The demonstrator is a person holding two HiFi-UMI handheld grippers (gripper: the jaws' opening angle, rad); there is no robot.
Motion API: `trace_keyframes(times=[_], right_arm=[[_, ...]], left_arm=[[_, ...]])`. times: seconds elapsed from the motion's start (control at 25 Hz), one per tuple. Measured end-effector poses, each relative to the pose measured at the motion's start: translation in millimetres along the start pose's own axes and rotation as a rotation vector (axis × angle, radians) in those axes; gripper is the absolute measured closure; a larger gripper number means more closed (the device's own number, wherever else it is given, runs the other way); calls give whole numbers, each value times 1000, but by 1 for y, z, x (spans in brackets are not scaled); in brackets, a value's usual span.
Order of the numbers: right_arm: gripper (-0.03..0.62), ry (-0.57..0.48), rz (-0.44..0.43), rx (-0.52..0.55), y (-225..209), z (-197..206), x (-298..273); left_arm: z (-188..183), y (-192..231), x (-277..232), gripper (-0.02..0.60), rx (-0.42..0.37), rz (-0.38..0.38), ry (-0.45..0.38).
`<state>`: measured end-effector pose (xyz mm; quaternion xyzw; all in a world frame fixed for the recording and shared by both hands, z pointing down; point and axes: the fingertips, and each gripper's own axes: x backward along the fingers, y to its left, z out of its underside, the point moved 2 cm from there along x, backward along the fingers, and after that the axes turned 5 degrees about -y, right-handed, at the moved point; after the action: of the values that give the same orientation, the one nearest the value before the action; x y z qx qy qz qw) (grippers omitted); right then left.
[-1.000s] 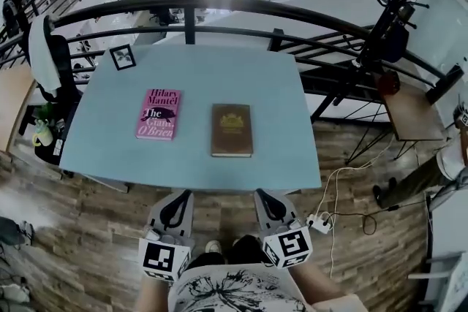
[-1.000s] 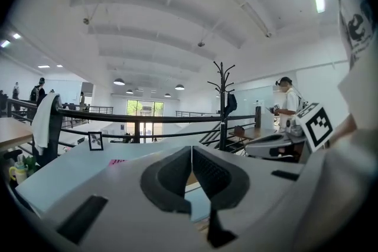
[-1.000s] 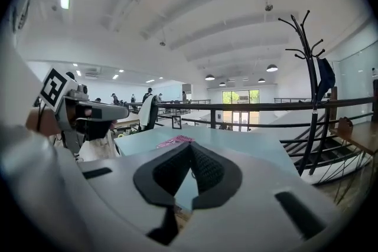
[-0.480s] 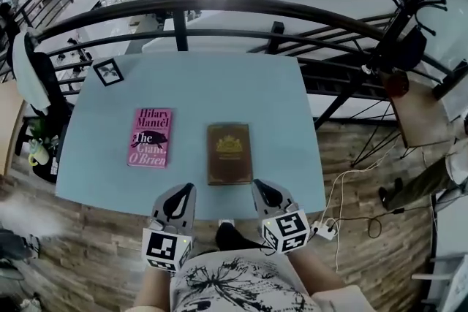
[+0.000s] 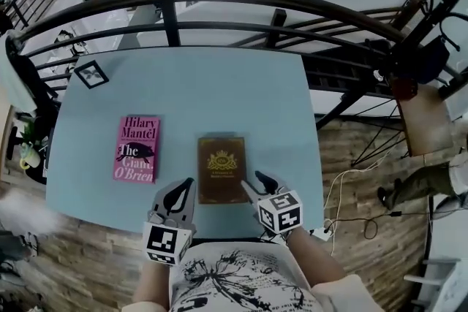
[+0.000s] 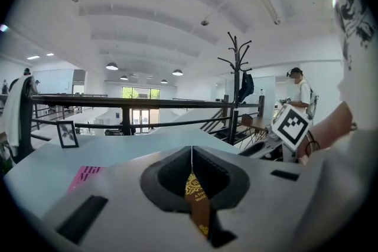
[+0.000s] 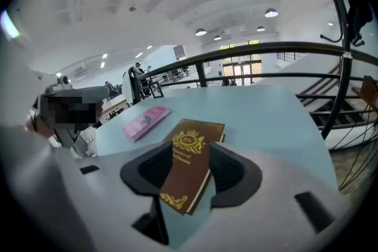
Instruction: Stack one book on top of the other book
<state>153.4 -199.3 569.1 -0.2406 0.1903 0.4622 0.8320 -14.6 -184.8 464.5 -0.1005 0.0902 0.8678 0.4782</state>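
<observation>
Two books lie flat on the pale blue table (image 5: 219, 91): a pink one (image 5: 136, 148) on the left and a brown one with a gold crest (image 5: 221, 169) in the middle near the front edge. My left gripper (image 5: 187, 183) is shut and empty, its tip just left of the brown book's near corner; that book (image 6: 193, 189) shows past the tip (image 6: 191, 148). My right gripper (image 5: 252, 183) hangs at the book's near right corner with its jaws opening. In the right gripper view the brown book (image 7: 192, 156) lies in the gap of the right gripper (image 7: 190, 150), with no pad pressing on it.
A small framed picture (image 5: 92, 74) stands at the table's far left corner. A dark curved railing (image 5: 219, 0) runs behind the table. To the right are a coat stand, a wooden side table (image 5: 424, 120), floor cables (image 5: 344, 193) and a person's legs (image 5: 420, 186).
Both grippers have moved forward from over the floor to the table's front edge, beside the brown book. The right jaws, shut before, now stand apart.
</observation>
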Motion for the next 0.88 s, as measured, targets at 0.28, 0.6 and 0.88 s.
trace_keyframes(times=[0.28,0.6,0.88], right_arm=[[332,193,-68,-120,-20,41,-56],[326,298,-113,-287,-27,60,-91],[367,291,-153,-396,-25,64,-91]], left_arm=[[31,14,-36,571,29,15,-29],[66,21,-56,571,67,23,70],[107,31,-69,571,251,9,284]])
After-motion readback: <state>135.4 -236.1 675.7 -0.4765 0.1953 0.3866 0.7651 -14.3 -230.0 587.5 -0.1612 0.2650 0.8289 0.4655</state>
